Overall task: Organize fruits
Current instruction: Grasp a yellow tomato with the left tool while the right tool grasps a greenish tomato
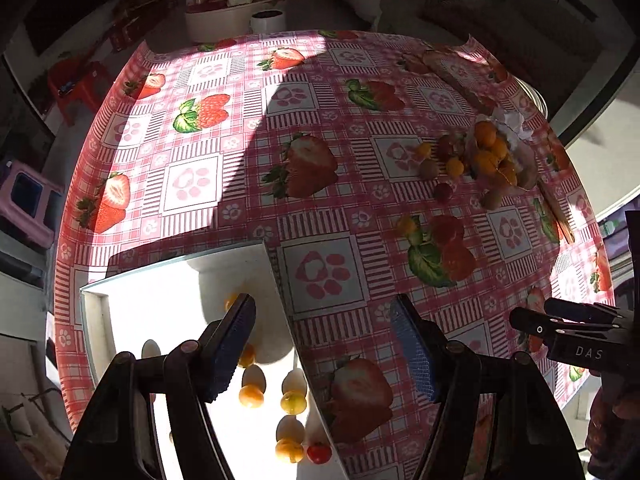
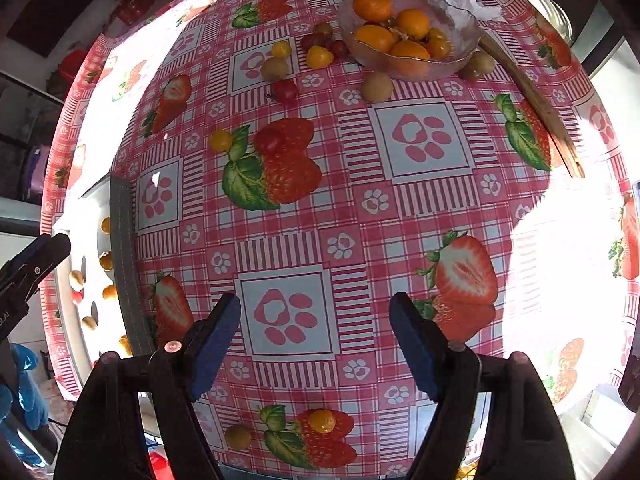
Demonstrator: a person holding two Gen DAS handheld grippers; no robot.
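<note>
My left tongs [image 1: 322,344] hang spread and empty, straddling the right wall of the white tray [image 1: 280,300]; small yellow fruits [image 1: 251,395] and one red one [image 1: 319,453] sit in it just below. My right tongs [image 2: 316,344] are spread too, holding nothing, over the checked counter [image 2: 400,240]. Far ahead stands a glass bowl [image 2: 460,24] of oranges [image 2: 373,5], with loose fruits [image 2: 319,57] scattered to its left.

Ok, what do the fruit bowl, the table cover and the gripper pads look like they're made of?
Fruit bowl: clear glass or clear plastic, frosted look; the tablecloth pattern shows through its wall.
Table cover: probably wipeable vinyl or oilcloth, printed, with a bright sheen in the sun.
Right gripper pads: blue, matte, likely rubber or foam.
</note>
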